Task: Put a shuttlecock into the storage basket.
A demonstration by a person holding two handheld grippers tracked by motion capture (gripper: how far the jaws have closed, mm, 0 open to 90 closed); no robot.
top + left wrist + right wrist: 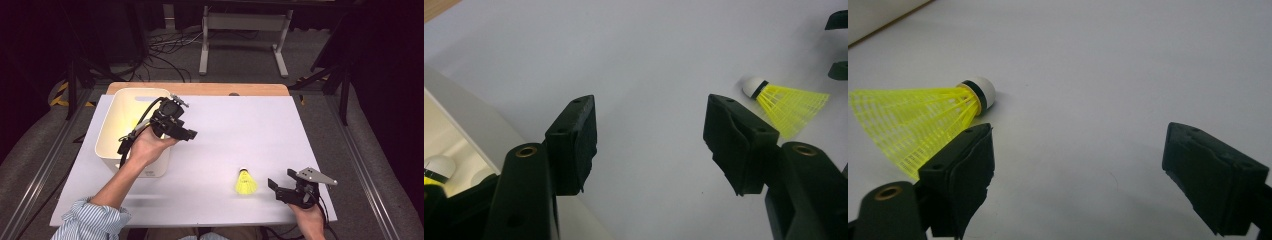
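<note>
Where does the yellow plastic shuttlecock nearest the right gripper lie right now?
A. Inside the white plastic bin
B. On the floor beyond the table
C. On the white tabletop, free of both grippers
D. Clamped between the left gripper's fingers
C: the yellow plastic shuttlecock lies on the white tabletop, just beside the open right gripper, with nothing between the fingers.

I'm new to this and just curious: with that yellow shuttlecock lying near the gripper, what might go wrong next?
The right gripper, jaws open, could nudge the light yellow plastic shuttlecock so it rolls off. The left gripper, open and empty over the white plastic bin's rim, might bump it.
</note>
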